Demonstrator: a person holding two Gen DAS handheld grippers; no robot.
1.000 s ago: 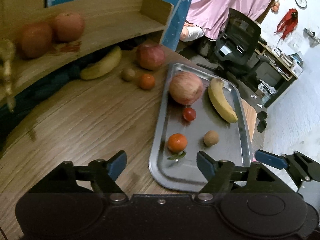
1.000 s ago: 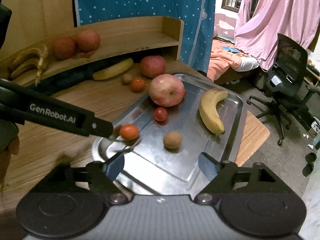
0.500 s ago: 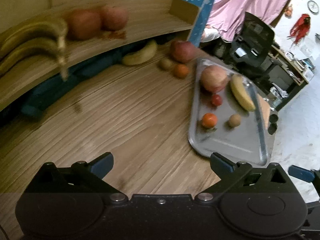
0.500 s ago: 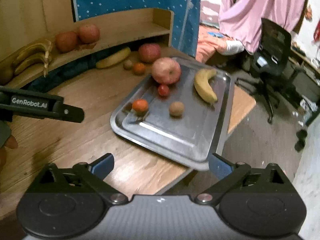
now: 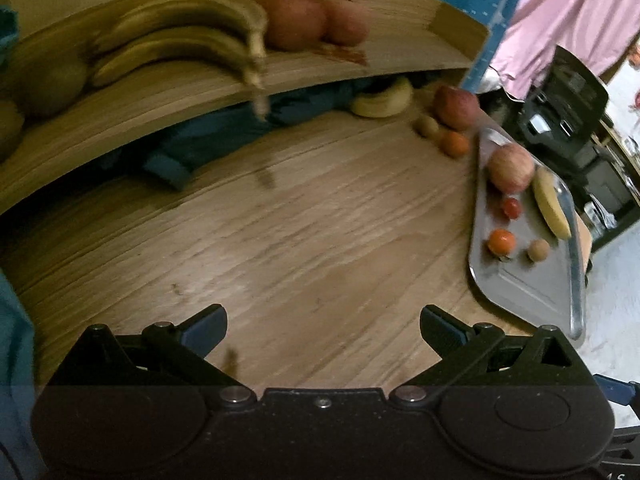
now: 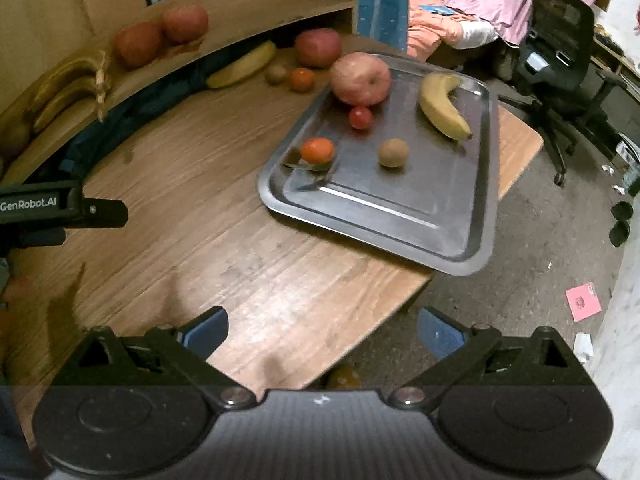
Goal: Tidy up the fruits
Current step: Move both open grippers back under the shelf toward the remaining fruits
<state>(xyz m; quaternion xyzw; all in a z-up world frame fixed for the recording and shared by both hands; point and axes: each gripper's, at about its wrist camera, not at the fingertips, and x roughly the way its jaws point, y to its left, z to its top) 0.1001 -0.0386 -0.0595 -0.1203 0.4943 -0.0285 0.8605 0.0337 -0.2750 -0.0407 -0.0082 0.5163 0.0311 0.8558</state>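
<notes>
A steel tray (image 6: 452, 236) on the wooden table holds an apple (image 6: 360, 78), a banana (image 6: 442, 106), a small tomato (image 6: 361, 117), an orange fruit (image 6: 317, 149) and a kiwi (image 6: 393, 153). The tray (image 5: 532, 292) shows at the right of the left wrist view. A wooden shelf (image 6: 256, 12) carries two apples (image 6: 160, 38) and a banana bunch (image 6: 70, 84). My left gripper (image 5: 322, 326) is open and empty over bare table. My right gripper (image 6: 322, 332) is open and empty above the table's front corner, short of the tray.
A loose banana (image 6: 244, 65), apple (image 6: 318, 47), kiwi (image 6: 276, 74) and orange fruit (image 6: 301, 79) lie on the table beside the shelf. Blue cloth (image 5: 200, 144) lies under the shelf. An office chair (image 6: 560, 52) stands past the table. The left gripper's body (image 6: 60, 210) shows at the left.
Both grippers have drawn back from the tray and opened wider. The left one has swung left, so the tray now sits at its right edge. No fruit has moved.
</notes>
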